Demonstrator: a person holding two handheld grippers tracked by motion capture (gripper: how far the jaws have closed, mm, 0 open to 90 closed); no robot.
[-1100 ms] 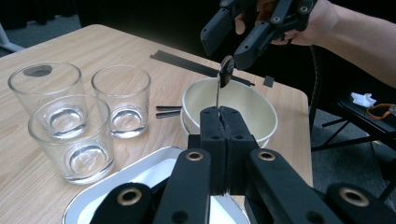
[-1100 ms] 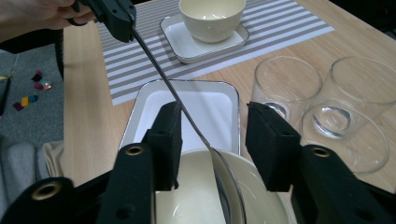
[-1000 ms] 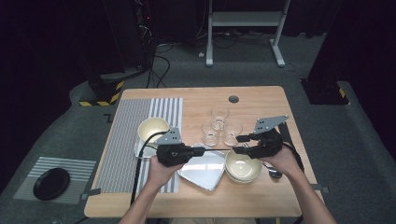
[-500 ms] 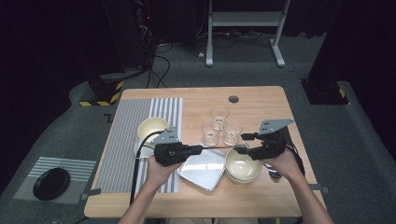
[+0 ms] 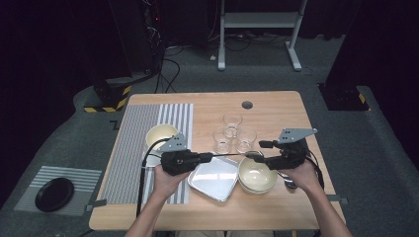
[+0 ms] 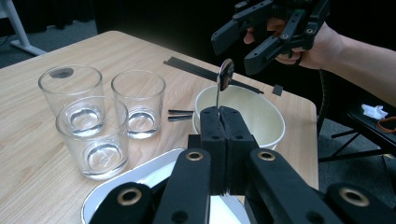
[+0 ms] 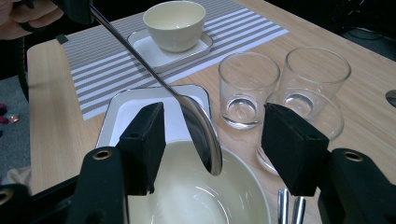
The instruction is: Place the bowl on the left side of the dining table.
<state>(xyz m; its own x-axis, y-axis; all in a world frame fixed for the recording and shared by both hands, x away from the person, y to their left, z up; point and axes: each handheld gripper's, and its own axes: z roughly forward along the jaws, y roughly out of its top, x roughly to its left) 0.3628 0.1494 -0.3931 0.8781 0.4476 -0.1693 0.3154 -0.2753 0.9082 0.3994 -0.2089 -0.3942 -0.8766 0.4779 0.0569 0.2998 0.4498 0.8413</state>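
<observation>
The left gripper point(image 5: 205, 157) is clenched on the handle of the spoon point(image 7: 198, 128), whose head hangs over the cream bowl point(image 5: 257, 175) near the desk's front right. The right gripper point(image 5: 258, 151) has just been opening, jaws released around the head; setting the spoon down remains.

The spoon point(image 6: 225, 77) handle's end is hidden inside the left gripper point(image 6: 224, 114); the big bowl point(image 7: 196, 196) runs off the right gripper view's bottom edge
</observation>
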